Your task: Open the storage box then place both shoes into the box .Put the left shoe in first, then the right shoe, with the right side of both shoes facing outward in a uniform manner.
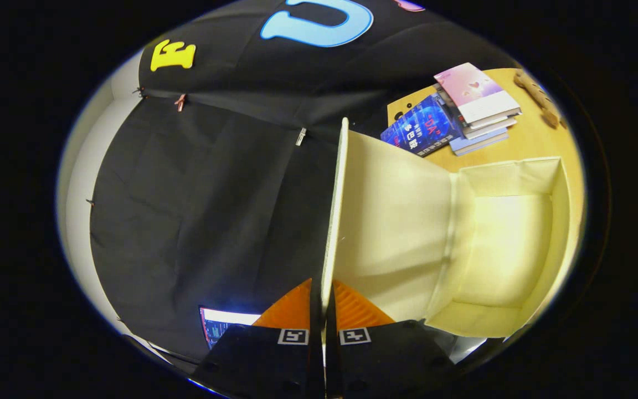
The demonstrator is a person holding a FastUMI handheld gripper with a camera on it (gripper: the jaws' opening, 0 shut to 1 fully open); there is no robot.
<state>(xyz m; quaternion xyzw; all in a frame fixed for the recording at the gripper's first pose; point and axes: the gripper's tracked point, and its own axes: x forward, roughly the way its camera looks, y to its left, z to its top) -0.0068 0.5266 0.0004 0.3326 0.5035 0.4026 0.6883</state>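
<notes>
My gripper (323, 296) is shut on the edge of the storage box's lid (334, 210). The lid is a thin cream panel seen edge-on, running straight ahead from between my fingers. It is swung up away from the box. To the right of the lid the cream storage box (560, 221) lies open, its pale fabric inside bare and with no shoe in it. The lid's inner face (391, 216) joins the box along a hinge fold.
The box rests on a yellow wooden table (535, 141). Beyond the box lies a stack of books (477, 108), a blue one leaning beside it. A small brown object (538, 94) sits at the table's far edge. A lit screen (225, 321) glows left of my fingers.
</notes>
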